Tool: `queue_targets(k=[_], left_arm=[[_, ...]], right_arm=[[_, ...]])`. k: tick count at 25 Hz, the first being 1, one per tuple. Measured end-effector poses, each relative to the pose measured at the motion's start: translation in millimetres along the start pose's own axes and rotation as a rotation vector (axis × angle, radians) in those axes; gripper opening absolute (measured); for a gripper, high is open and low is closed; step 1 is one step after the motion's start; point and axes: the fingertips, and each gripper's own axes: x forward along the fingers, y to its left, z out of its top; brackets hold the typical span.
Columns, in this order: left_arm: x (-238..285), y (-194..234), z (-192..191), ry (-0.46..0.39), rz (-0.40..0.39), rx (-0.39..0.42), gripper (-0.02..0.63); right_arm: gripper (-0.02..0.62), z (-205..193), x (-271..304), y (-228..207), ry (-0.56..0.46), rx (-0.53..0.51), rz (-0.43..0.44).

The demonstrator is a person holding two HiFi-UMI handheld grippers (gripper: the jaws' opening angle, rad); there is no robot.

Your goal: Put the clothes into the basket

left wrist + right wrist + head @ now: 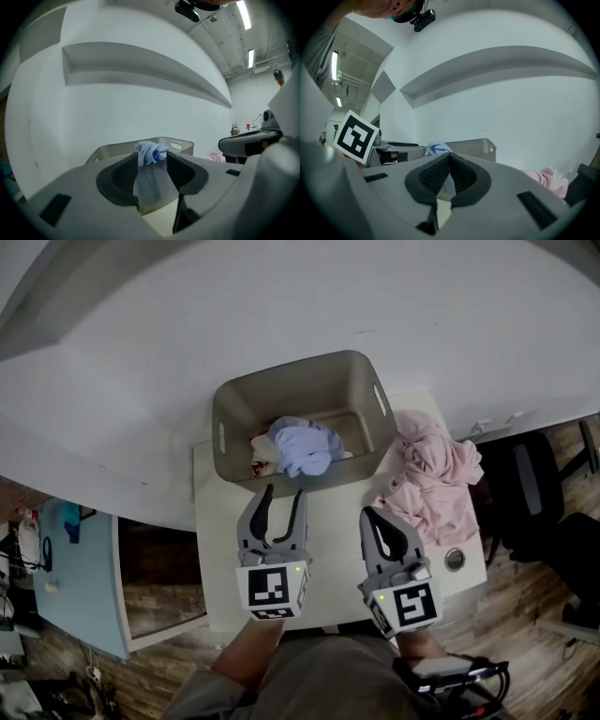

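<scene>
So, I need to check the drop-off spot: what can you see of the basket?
The basket is a grey-beige tub, plastic by its look, with rounded corners, sloping walls and a slot handle in each short side. It stands upright at the far edge of the white table. A light blue garment and a white-and-red cloth lie inside. A pink garment lies beside its right end; whether they touch is unclear.

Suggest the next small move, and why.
Probably open the right tongs and ease them toward the pink clothes: they are shut and empty, the pile lies on the table beside the basket, and the blue garment is already inside.
</scene>
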Motion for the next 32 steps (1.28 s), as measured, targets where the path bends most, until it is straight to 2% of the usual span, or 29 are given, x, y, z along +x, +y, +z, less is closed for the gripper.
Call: queue_targets(k=[8,16,18,20,26,32], left_arm=[[-36,-5,10,-0.055,0.016,-0.012,0.188],[-68,5,34,-0.154,0.013,-0.023,0.092],[-79,9,37,-0.177,0.003,-0.044,0.036],[-90,13,38,-0.194,-0.014,-0.065,0.009],[-114,15,49,-0.237,-0.081,-0.074,0.009],[-136,15,50,-0.273,-0.107,-0.055,0.009]], right_arm=[[0.006,11,-14,8,-0.028,-0.015,0.016],[0.006,22,-27,28,-0.053,-0.041,0.003],[0.006,22,-32,35,-0.053,-0.049,-0.002],[0.006,22,-37,43,-0.053,-0.057,-0.01],[0.006,32,-53,69,-0.071,-0.105,-0.04],[0.006,36,-59,84,-0.08,-0.123,-0.085]])
